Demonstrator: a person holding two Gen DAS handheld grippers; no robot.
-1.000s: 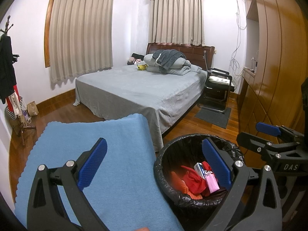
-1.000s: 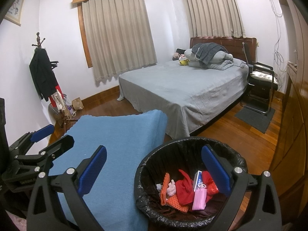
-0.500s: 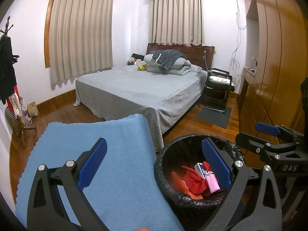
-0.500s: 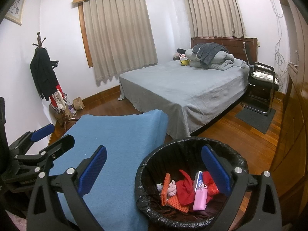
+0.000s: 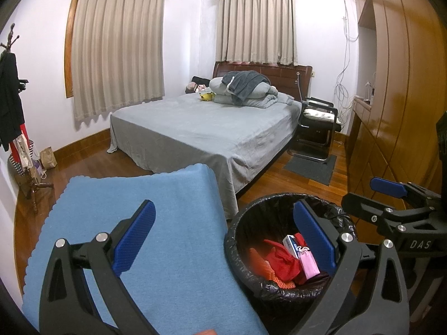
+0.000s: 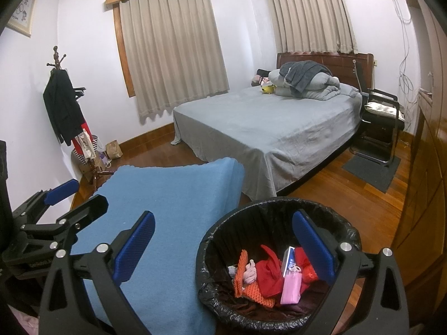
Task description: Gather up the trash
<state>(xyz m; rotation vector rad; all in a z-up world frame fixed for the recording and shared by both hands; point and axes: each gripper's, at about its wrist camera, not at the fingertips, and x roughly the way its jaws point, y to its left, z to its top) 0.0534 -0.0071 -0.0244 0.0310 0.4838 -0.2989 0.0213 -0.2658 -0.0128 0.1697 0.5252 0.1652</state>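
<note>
Fingers (image 5: 134, 240) of both your grippers spread wide and empty, bin (image 6: 212, 251) beside blue-covered worktop (image 6: 173, 195), grey-white scrap (image 6: 250, 272) in it seen only from right wrist

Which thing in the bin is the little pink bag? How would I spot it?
Find the black-lined bin beside the blue cloth. Inside, among red and orange scraps, the pink bag stands upright near the front. It's the only pale pink, flat-sided thing there.
</note>
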